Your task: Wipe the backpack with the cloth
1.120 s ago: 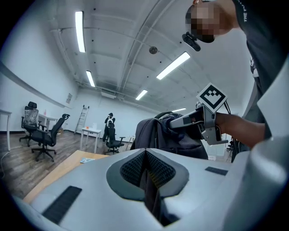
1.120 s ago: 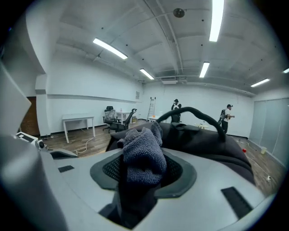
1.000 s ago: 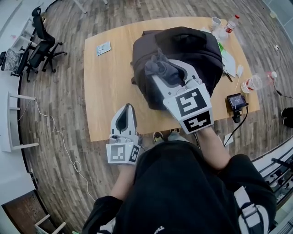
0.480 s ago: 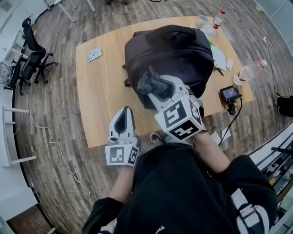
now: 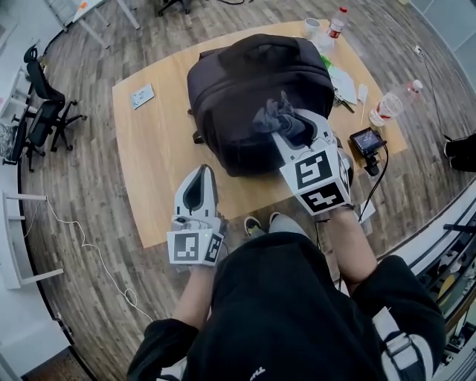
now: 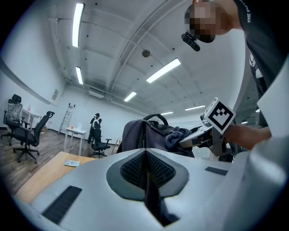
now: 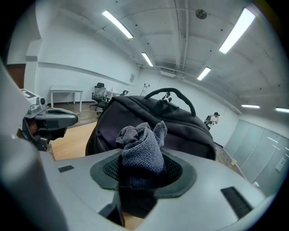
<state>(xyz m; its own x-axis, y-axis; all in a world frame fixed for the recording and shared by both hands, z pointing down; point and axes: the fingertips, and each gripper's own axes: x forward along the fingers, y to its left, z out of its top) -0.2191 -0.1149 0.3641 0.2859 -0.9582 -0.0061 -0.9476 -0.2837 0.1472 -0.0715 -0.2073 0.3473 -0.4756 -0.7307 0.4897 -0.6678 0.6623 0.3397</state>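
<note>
Far left, black wheeled office chairs (image 5: 41,111) stand on the wood-plank floor, well away from the light wooden table (image 5: 149,164). A small pale card (image 5: 142,95) lies near the table's far left corner. The left gripper (image 5: 201,175), white and grey with a marker cube at its rear, hangs over the table's near edge, left of the backpack and apart from it. In the left gripper view its fingers (image 6: 135,169) are pressed together with nothing between them. The large black fabric backpack (image 5: 245,82) rests in the middle of the table, its carry handle (image 7: 174,92) arching at the top. To the right, the right gripper (image 5: 286,128) reaches over the backpack's near right part, and its fingers pinch a crumpled dark grey terry cloth (image 7: 142,149), which bunches out beyond the fingertips. The cloth is right at the backpack's surface, but no view shows whether it touches. Further right on the table lie white papers (image 5: 343,82), a white cup (image 5: 312,27), a red-capped bottle (image 5: 337,21), a clear plastic bottle (image 5: 387,108), and a small black device with a screen (image 5: 367,141) at the near right corner.
</note>
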